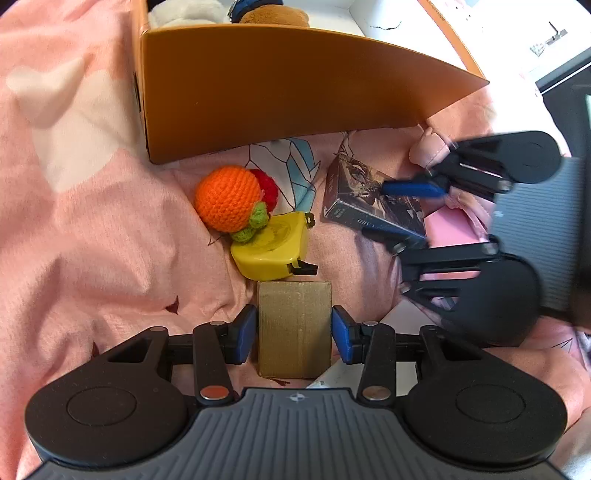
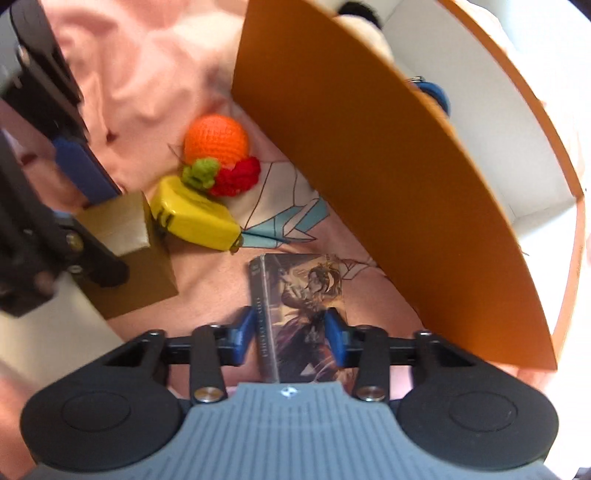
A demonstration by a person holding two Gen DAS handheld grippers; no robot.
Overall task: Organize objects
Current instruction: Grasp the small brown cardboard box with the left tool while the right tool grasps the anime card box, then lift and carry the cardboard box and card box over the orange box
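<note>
Gold cardboard box (image 1: 294, 328) sits nearest the left camera, between the blue pads of the left claw (image 1: 294, 334). Pads bracket both its sides, thin gaps visible each side, so not clamped yet; claw reads as apart, closing distance small. Box stands on the pink bedspread (image 1: 92, 240), toward its near edge.

Right claw (image 2: 290, 332) is around the illustrated card box (image 2: 299, 317), which lies on the bedspread just short of the orange bin's wall. Right pad looks to touch the box edge; left pad has a sliver of gap by the spine. Blurry, cannot tell if it's gripping.

Orange storage bin (image 1: 295, 92) at the far side of the bedspread. Already inside: white plush (image 1: 184, 14), brown plush (image 1: 273, 16), something blue between them, partly hidden. So a few items look sorted already.

Left outside, between the bin and the claws: crocheted orange (image 1: 229, 197) with a green leaf, touching a red crocheted piece (image 1: 267, 184); yellow tape measure (image 1: 271, 245) just beside and partly under the crochet, near the gold box's far end. Plus the two boxes in the claws. Pink soft item (image 1: 430, 146) near the bin's right corner, unclear what.

Judgement: roughly halfway or less. Four loose things at least to go into the bin; both claws set for a pick, neither lifted.
</note>
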